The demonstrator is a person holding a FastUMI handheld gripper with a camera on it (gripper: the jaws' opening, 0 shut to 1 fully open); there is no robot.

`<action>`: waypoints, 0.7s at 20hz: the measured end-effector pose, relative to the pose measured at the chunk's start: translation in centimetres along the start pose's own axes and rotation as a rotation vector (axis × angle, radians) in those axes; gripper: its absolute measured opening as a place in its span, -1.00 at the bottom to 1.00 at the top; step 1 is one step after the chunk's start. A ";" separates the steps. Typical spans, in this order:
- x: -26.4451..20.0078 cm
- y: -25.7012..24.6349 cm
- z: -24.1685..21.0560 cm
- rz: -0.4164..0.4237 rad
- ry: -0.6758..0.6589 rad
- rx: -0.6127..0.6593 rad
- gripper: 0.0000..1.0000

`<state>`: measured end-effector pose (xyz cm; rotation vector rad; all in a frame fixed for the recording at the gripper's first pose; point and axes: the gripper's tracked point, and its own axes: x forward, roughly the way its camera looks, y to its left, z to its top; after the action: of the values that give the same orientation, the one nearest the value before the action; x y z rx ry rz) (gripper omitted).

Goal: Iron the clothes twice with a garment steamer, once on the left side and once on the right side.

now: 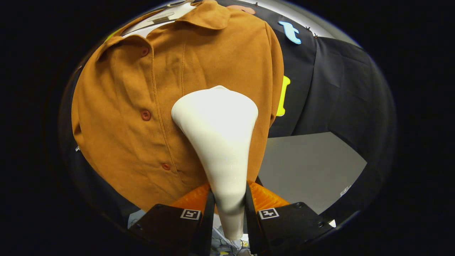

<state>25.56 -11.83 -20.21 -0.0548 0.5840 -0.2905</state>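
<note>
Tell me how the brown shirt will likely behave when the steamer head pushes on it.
The shirt hangs and shows soft folds, so it is probably floppy and will give way. It looks light and may swing back. The hand-held gripper is shut on the steamer, whose wide head meets the cloth right of the buttons.

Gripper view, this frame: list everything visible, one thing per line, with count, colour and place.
Shirt: one, brown-orange, hanging beyond the fingers in front of the black cloth wall.
Shirt buttons: three seen, reddish, down the placket beside the steamer head.
Hanger: one, white, at the shirt's collar.
Garment steamer: one, white, its handle between the fingers, its wide head against the shirt.
Cloth wall: one, black, behind the shirt.
Floor: grey, below the wall.
Gripper: one, both fingers pressing the steamer's handle.
</note>
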 end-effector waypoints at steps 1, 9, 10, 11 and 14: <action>0.2 0.0 -0.8 0.001 0.020 -0.002 -0.11; 2.0 0.2 -6.1 0.007 0.162 -0.012 -0.12; 2.2 0.2 -6.7 0.009 0.179 -0.014 -0.12; 2.4 0.2 -7.4 0.010 0.195 -0.014 -0.12; 2.6 0.0 -8.9 0.007 0.235 -0.005 -0.11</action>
<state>22.75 -12.28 -29.04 -0.0231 0.8185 -0.2906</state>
